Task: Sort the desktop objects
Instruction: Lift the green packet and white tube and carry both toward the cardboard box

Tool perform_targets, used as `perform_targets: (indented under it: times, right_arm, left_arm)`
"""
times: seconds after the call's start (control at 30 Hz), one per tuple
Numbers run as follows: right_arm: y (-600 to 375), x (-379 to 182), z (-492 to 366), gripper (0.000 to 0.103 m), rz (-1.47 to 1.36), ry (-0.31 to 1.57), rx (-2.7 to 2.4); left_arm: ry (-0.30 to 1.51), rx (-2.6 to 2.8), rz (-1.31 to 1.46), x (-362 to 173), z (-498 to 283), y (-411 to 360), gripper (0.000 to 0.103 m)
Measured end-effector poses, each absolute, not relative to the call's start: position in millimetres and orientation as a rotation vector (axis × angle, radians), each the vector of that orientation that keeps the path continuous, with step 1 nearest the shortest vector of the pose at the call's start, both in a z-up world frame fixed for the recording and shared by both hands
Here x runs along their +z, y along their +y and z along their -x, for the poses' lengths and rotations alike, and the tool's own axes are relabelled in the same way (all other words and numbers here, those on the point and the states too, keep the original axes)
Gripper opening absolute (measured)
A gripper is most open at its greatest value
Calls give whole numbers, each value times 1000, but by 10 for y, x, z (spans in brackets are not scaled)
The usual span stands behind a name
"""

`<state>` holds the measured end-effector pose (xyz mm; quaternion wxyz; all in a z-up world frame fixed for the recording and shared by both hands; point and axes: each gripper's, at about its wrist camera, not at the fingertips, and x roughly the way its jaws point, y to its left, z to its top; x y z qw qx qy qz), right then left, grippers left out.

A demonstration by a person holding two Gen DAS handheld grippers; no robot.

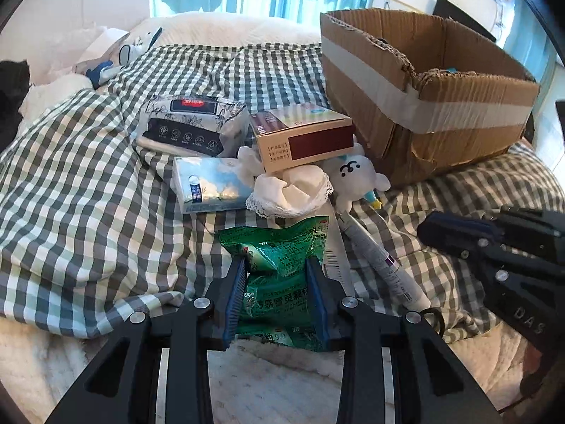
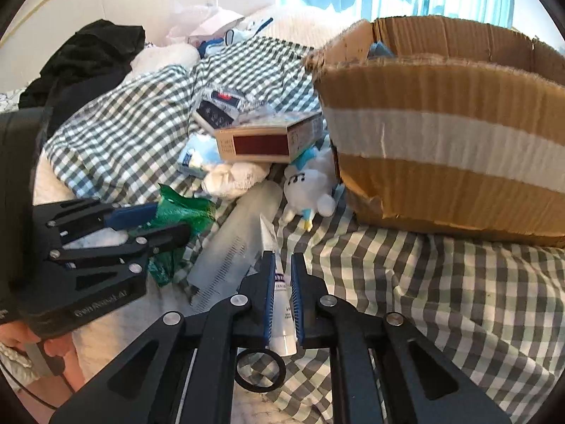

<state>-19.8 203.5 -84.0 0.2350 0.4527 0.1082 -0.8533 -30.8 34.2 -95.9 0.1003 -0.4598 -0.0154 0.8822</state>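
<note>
Your left gripper [image 1: 275,265] has its blue pads squeezed onto the sides of the green sachet pack [image 1: 279,268], so the jaws sit partway in with the crinkled foil bulging between them. The pack is lifted a bit off the checked blanket [image 1: 88,176], down in front of and to the left of the cardboard box [image 1: 423,106].

Your right gripper [image 2: 282,272] is pinched nearly together on the white tube [image 2: 280,304]. The tube runs lengthwise between the pads, pointed end sticking out past the fingertips and its cap end poking out behind them. That's also in front of the cardboard box, closer to its taped front wall than the sachet pack is. A clear ruler [image 2: 229,247] lies just left of the tube, and a black ring [image 2: 261,371] sits under the tube's cap end; can't tell what it belongs to.

Still piled against the box's left corner: the tan medicine carton [image 1: 303,137] propped on a white lacy cloth [image 1: 293,190], the white plush toy [image 1: 356,176] right beside the box, a blue tissue pack [image 1: 208,187] and a flowery wipes pack [image 1: 190,123] further left.
</note>
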Motion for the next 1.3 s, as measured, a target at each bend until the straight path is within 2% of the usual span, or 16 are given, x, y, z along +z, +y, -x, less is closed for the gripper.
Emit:
perform_targets:
  times: [0.23, 0.47, 0.53, 0.6, 0.63, 1.3]
  right_arm:
    - [1952, -1038, 204, 9, -1306, 328, -2275]
    - [1905, -1209, 251, 29, -1375, 366, -2241]
    - [1913, -1255, 281, 28, -1408, 364, -2233]
    - [1937, -1261, 292, 18, -1427, 358, -2242]
    - [1948, -1238, 285, 17, -1419, 355, -2248]
    - [2050, -467, 161, 17, -1156, 189, -2326]
  left_arm:
    - [-64, 2632, 1370, -948, 259, 315, 34]
    - [-73, 2648, 1368, -926, 205, 291, 34]
    - [-87, 2654, 1365, -916, 185, 280, 34]
    - [-101, 2665, 1361, -905, 165, 271, 34]
    - [-109, 2671, 1358, -901, 154, 267, 34]
    - [-228, 2815, 1245, -674, -64, 252, 34]
